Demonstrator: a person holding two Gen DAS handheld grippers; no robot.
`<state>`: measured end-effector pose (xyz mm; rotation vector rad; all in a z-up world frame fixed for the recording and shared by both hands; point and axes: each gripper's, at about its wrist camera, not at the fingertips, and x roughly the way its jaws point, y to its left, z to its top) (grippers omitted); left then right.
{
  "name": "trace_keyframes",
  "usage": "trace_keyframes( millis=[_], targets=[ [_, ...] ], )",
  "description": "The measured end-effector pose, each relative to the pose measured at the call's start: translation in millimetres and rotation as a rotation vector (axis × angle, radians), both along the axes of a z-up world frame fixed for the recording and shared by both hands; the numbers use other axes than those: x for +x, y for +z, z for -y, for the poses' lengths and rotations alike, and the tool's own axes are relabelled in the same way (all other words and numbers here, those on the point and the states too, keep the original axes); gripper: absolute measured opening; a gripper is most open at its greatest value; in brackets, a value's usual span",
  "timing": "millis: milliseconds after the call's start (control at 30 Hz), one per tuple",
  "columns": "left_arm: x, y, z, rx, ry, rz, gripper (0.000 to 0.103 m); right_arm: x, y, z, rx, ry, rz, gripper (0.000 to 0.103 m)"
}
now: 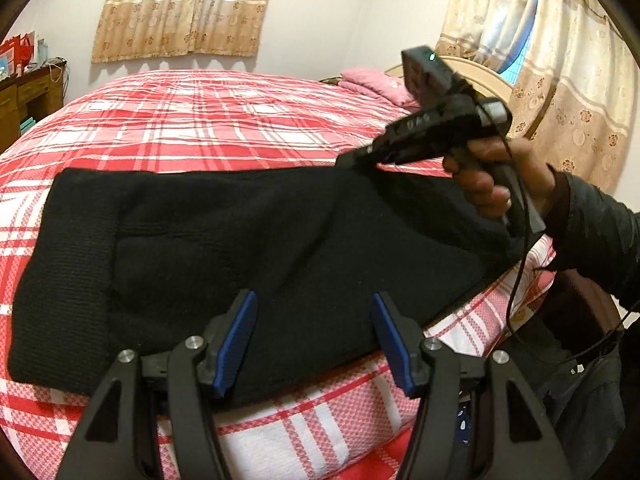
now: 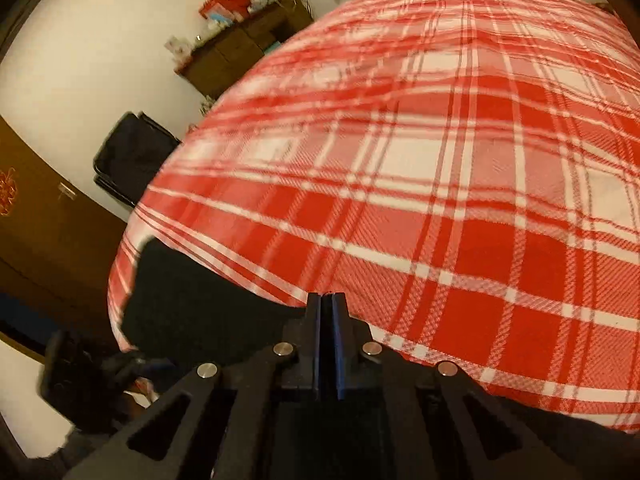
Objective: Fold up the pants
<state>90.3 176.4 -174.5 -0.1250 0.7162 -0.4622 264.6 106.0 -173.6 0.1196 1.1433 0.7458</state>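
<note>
Nearest the left wrist camera, the left gripper (image 1: 314, 344) stands with its blue-padded fingers (image 1: 236, 344) spread apart, poised over the near edge of the black knit pants (image 1: 208, 240) and grasping nothing; whether the pads touch the cloth I cannot tell. The pants lie lengthwise across the near part of the bed (image 1: 224, 120), on its red-and-white plaid cover, with a ribbed band at the left end.

Further right, a hand (image 1: 492, 176) holds the right gripper (image 1: 352, 160) at the far edge of the pants. From its own camera the fingers are clenched together with no gap, the black cloth just beside and under them; it looks pinched there, since that edge is peaked up at the tip.

The fabric reads as a thick, soft knit: light, limp and not slippery, and it will sag and stretch between two holds. Judging by this, take it at edges or corners, pinching all layers, and carry both holds over together.
</note>
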Motion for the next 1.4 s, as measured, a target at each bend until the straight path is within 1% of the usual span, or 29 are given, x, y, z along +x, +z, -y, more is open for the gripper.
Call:
trace_keyframes(
  millis=[33, 67, 100, 133, 167, 267, 333, 500, 567, 667, 767, 833, 933, 1033, 1100, 1133, 1267, 1333, 1367, 1400],
  targets=[
    [0, 2, 0, -0.003, 0.004, -0.001, 0.064, -3, 2, 2, -0.010, 0.001, 0.022, 0.007],
    [-1, 4, 1, -0.008, 0.008, -0.006, 0.066, -7, 6, 5, -0.018, 0.001, 0.045, 0.016],
    [-1, 6, 1, -0.013, 0.010, -0.010, 0.069, -13, 13, 12, -0.021, 0.002, 0.066, 0.029],
    [0, 8, 2, -0.016, 0.011, -0.011, 0.073, -18, 17, 18, -0.018, 0.005, 0.079, 0.034],
    [0, 10, 5, -0.015, 0.011, -0.009, 0.074, -23, 23, 28, -0.015, 0.006, 0.094, 0.037],
    [1, 16, 14, -0.008, 0.002, 0.002, 0.075, -41, 39, 72, -0.026, -0.033, 0.133, 0.037],
    [2, 22, 23, -0.004, -0.023, 0.007, 0.075, -55, 49, 117, -0.025, -0.105, 0.150, 0.037],
    [10, 34, 64, 0.032, -0.139, 0.023, 0.075, -103, 73, 249, -0.029, -0.355, 0.184, 0.037],
    [14, 37, 89, 0.071, -0.195, 0.025, 0.075, -125, 79, 297, -0.065, -0.467, 0.203, 0.038],
    [20, 41, 130, 0.112, -0.286, 0.029, 0.075, -151, 84, 351, -0.120, -0.598, 0.216, 0.038],
    [21, 44, 175, 0.167, -0.382, 0.042, 0.075, -176, 85, 396, -0.089, -0.700, 0.226, 0.038],
    [21, 43, 202, 0.208, -0.431, 0.047, 0.075, -188, 84, 416, -0.070, -0.747, 0.233, 0.038],
    [24, 36, 244, 0.287, -0.497, 0.044, 0.075, -200, 82, 432, -0.033, -0.790, 0.242, 0.038],
    [24, 27, 268, 0.364, -0.536, 0.046, 0.075, -211, 82, 445, -0.002, -0.817, 0.260, 0.038],
    [24, 22, 276, 0.420, -0.541, 0.052, 0.075, -221, 83, 455, 0.005, -0.834, 0.272, 0.038],
    [24, 21, 277, 0.432, -0.539, 0.052, 0.075, -223, 82, 459, 0.005, -0.843, 0.278, 0.038],
    [30, 16, 270, 0.437, -0.518, 0.020, 0.074, -231, 73, 474, 0.021, -0.890, 0.293, 0.038],
    [32, 13, 269, 0.447, -0.512, 0.010, 0.068, -231, 66, 478, 0.044, -0.897, 0.277, 0.039],
    [33, 13, 268, 0.445, -0.510, 0.007, 0.067, -230, 63, 479, 0.042, -0.898, 0.271, 0.039],
    [33, 14, 270, 0.437, -0.507, 0.007, 0.064, -229, 61, 480, 0.031, -0.899, 0.268, 0.039]
  ],
)
